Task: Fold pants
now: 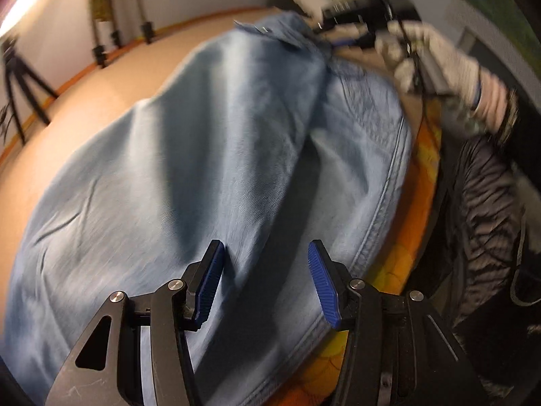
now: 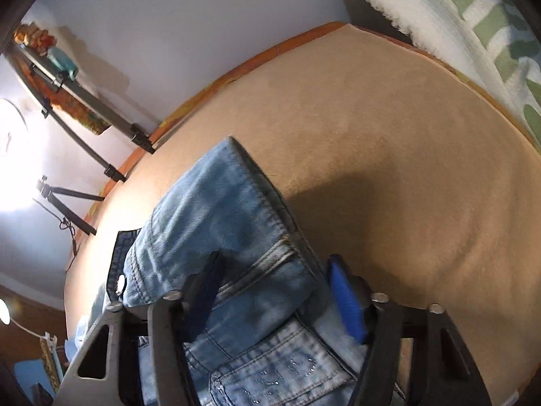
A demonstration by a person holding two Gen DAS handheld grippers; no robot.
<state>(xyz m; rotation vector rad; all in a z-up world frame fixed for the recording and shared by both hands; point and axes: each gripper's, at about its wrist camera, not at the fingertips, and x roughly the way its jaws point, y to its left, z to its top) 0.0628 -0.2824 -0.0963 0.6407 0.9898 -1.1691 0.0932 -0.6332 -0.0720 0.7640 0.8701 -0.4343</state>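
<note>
Between the right gripper's (image 2: 270,291) blue pads sat the waistband of the pants (image 2: 219,216), clamped. Left gripper (image 1: 265,270) hung released, nothing between its jaws, just above the denim leg (image 1: 203,169), whose long axis ran away across the tan tabletop (image 2: 389,135) toward the right gripper. No legible labels.

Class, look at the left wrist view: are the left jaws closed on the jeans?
No: the left gripper hangs open above the jeans, nothing pinched.
</note>
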